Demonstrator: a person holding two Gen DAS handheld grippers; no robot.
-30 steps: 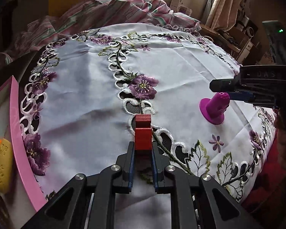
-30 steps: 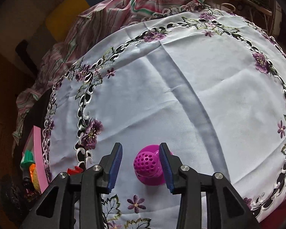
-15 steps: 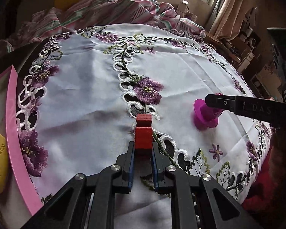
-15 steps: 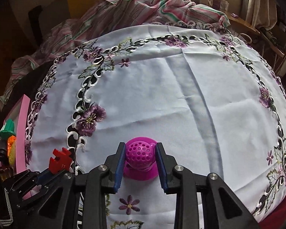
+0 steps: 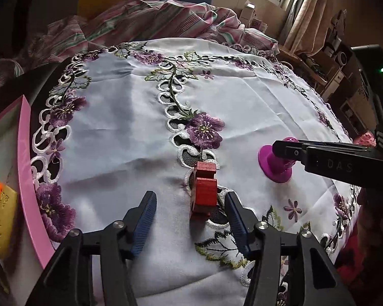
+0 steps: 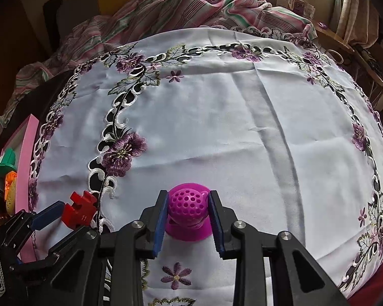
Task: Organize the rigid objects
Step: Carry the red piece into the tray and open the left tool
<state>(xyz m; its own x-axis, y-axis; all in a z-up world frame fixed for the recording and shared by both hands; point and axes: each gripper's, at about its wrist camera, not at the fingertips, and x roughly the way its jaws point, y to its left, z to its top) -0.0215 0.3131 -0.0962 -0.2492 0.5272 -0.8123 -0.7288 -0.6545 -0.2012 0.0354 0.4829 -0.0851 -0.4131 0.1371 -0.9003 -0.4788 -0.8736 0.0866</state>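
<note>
A red puzzle-shaped block [image 5: 203, 187] stands on the white embroidered tablecloth [image 5: 130, 137]. My left gripper [image 5: 191, 207] is open around it, its blue pads apart from the block; the block also shows in the right wrist view [image 6: 79, 210]. A magenta perforated knob with a flared base [image 6: 187, 209] sits on the cloth. My right gripper [image 6: 187, 218] is shut on its ball head. In the left wrist view the knob [image 5: 274, 164] is at the right with the right gripper's fingers [image 5: 319, 156] across it.
A pink tray [image 5: 28, 178] lies at the left edge of the table, holding yellow [image 5: 2, 224], orange and green toys [image 6: 5, 163]. Striped bedding [image 6: 191, 7] lies bunched behind the table. Furniture and boxes stand at the far right.
My left gripper opened and let go of the red block, which now stands on the cloth. My right gripper stays closed on the magenta knob.
</note>
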